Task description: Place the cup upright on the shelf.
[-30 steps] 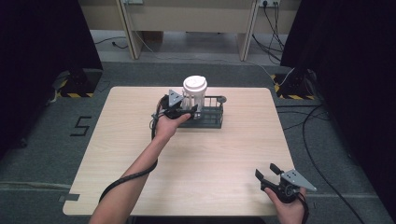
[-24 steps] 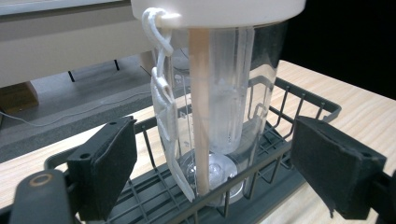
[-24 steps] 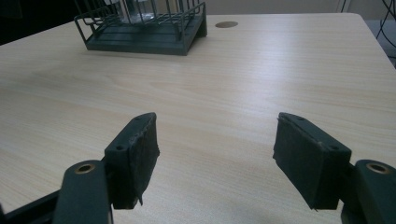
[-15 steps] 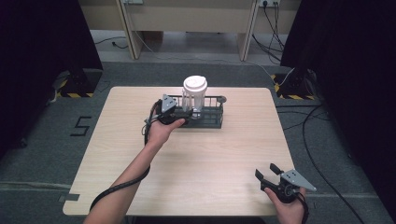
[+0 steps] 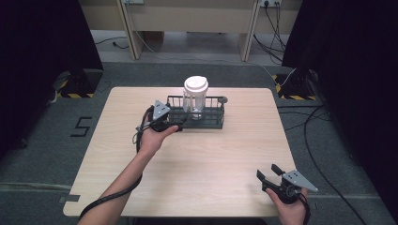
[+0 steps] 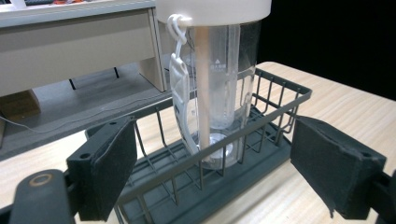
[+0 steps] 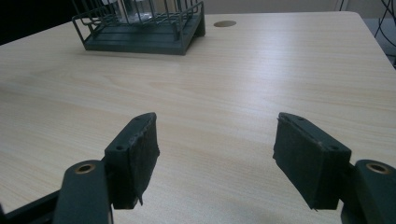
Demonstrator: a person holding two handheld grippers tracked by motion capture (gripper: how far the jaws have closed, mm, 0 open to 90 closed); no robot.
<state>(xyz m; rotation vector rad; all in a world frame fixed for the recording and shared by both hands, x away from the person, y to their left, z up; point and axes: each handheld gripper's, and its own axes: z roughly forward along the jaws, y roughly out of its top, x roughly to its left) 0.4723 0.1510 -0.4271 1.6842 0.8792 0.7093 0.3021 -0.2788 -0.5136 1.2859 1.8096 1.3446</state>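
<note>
From the high view, the left gripper [image 5: 165, 123] sits at the left end of the wire rack [image 5: 206, 123], where a tall clear bottle [image 5: 195, 101] stands. The right gripper [image 5: 278, 180] rests near the table's [image 5: 211, 154] front edge, well apart.

In the left gripper view, the jaws spread wide around the rack's corner, holding nothing. A nudge here could tip the top-heavy, white-lidded bottle [image 6: 219, 79]; its smooth plastic offers little grip.

In the right gripper view, padded black jaws gape wide over pale wood-grain laminate.
</note>
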